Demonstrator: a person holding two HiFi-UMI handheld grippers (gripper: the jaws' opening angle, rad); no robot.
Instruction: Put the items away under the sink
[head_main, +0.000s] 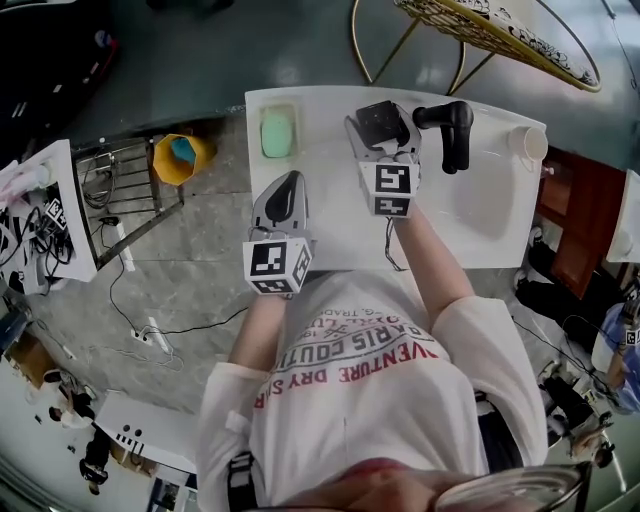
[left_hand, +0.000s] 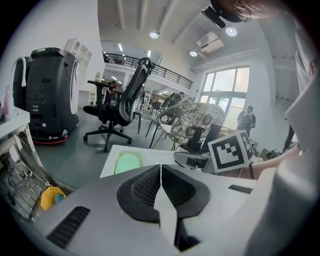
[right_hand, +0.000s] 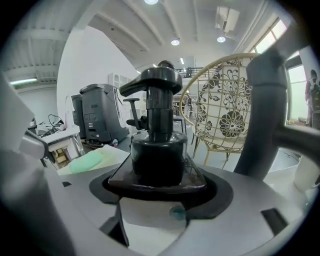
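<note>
The dispenser (right_hand: 159, 150), at 9 o'clock of the faucet (head_main: 450, 130), was pinched low by the right gripper (head_main: 383, 140); the left gripper (left_hand: 161, 182) was pressed together, empty. It could be tipped if swung fast

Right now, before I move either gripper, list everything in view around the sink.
pump bottle: one, black, between the right gripper's jaws over the sink top
faucet: one, black, on the sink top, right of the bottle
green block: one, pale green, in a white dish at the far left corner
cup: one, white, far right corner
sink top: one, white
bucket: one, yellow, on the floor left of the sink
wire chair: one, gold, beyond the sink
left gripper: grey, jaws together, empty, near the sink's front edge
right gripper: grey, closed on the pump bottle
</note>
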